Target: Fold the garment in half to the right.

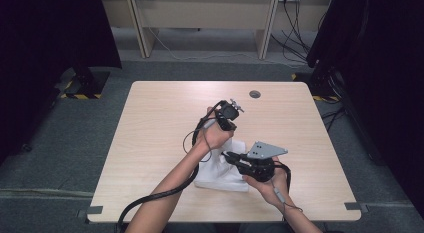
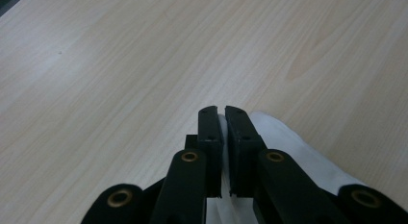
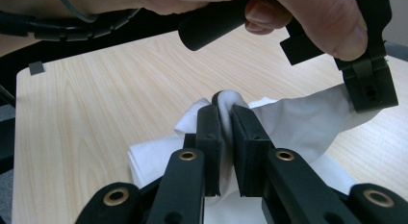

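Note:
A white cloth (image 1: 220,177) lies crumpled on the wooden table (image 1: 160,123), right of its middle and toward the near edge. My left gripper (image 2: 223,111) is shut on a thin edge of the cloth (image 2: 293,140). In the right gripper view the left gripper (image 3: 368,96) hangs jaws-down from a hand and lifts one corner of the cloth (image 3: 298,120). My right gripper (image 3: 222,106) is shut on a bunched fold of the cloth. In the high view the right gripper (image 1: 227,155) points left, just below the left hand (image 1: 212,137).
A round cable hole (image 1: 255,94) sits near the table's far edge. Black cables trail from both grippers over the near edge. Bare tabletop stretches left of and behind the cloth. Dark curtains and floor stands flank the table.

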`<action>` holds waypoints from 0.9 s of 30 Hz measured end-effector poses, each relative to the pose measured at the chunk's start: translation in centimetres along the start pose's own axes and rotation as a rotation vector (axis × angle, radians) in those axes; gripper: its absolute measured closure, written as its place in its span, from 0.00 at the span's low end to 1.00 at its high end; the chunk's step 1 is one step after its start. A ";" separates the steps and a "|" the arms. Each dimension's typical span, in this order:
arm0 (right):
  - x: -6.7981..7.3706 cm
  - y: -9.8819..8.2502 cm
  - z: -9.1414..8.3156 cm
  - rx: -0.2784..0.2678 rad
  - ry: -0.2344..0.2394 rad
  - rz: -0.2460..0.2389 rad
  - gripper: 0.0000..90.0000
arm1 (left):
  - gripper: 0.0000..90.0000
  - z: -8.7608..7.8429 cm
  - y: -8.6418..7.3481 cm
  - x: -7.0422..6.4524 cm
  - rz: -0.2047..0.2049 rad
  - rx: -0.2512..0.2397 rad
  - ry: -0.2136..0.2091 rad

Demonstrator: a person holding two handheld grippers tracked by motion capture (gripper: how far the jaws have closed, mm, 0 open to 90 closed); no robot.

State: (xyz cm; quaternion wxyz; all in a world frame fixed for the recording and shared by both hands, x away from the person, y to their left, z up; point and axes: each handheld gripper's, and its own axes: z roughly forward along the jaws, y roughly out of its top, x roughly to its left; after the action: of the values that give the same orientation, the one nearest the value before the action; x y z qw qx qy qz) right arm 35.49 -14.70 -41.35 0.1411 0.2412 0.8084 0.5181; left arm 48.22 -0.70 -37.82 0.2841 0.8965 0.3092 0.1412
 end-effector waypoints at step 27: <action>-0.5 -2.0 -0.2 0.032 -0.016 0.027 0.92 | 0.94 1.6 -0.4 -0.8 -0.016 -0.007 -0.018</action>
State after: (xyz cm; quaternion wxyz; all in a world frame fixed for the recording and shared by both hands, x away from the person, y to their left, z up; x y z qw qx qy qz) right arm 35.36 -15.86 -43.06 0.1368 0.2583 0.8122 0.5050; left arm 48.11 -1.69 -39.41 0.2912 0.8942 0.3133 0.1319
